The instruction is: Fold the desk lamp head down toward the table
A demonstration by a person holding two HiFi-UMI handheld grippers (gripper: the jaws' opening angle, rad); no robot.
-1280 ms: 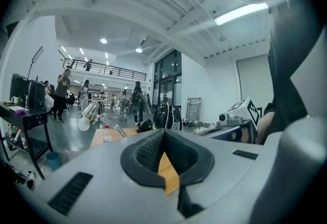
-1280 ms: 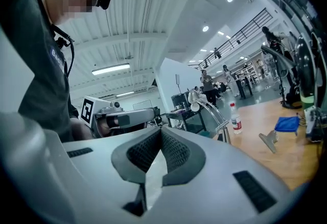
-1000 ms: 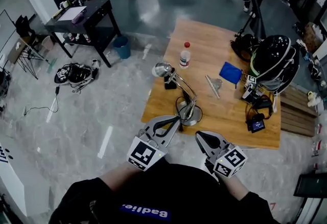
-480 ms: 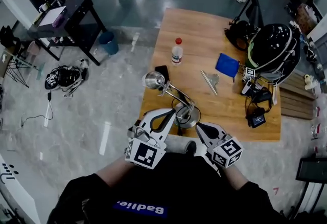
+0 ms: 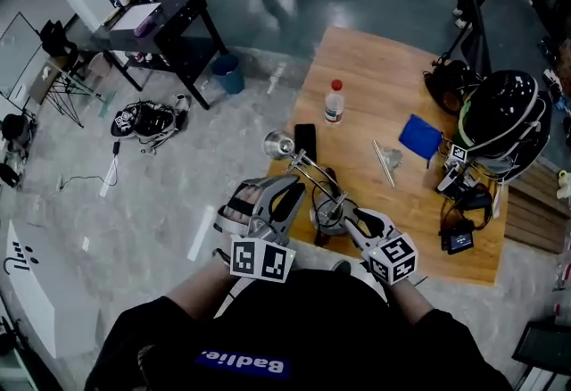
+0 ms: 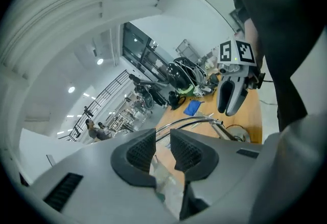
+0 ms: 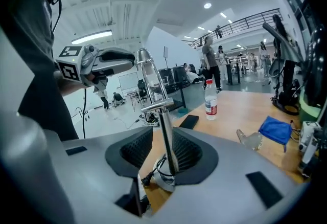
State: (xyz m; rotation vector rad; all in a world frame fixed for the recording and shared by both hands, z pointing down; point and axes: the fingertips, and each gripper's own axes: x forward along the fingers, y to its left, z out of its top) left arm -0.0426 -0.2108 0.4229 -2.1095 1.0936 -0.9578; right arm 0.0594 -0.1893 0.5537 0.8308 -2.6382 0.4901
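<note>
The desk lamp stands at the near edge of the wooden table (image 5: 393, 77). Its chrome head (image 5: 278, 145) is raised at the left and its round base (image 5: 332, 214) sits close to me. My right gripper (image 5: 346, 218) is at the base with its jaws opening. The upright stem (image 7: 166, 136) stands between its pads, with a gap showing on the left side. My left gripper (image 5: 291, 191) is held beside the slanted lamp arm (image 6: 196, 121), its jaws opening with nothing between them. The lamp head (image 7: 144, 57) rises above the stem.
On the table beyond the lamp are a black phone (image 5: 305, 141), a water bottle (image 5: 334, 102), a clear plastic piece (image 5: 385, 159) and a blue cloth (image 5: 421, 136). A black helmet (image 5: 500, 117) and cabled gear crowd the right end. A dark side table (image 5: 169, 23) stands on the floor at left.
Both grippers have come forward from in front of my body to the lamp. Their jaws, shut before, now stand apart. The left gripper has rolled.
</note>
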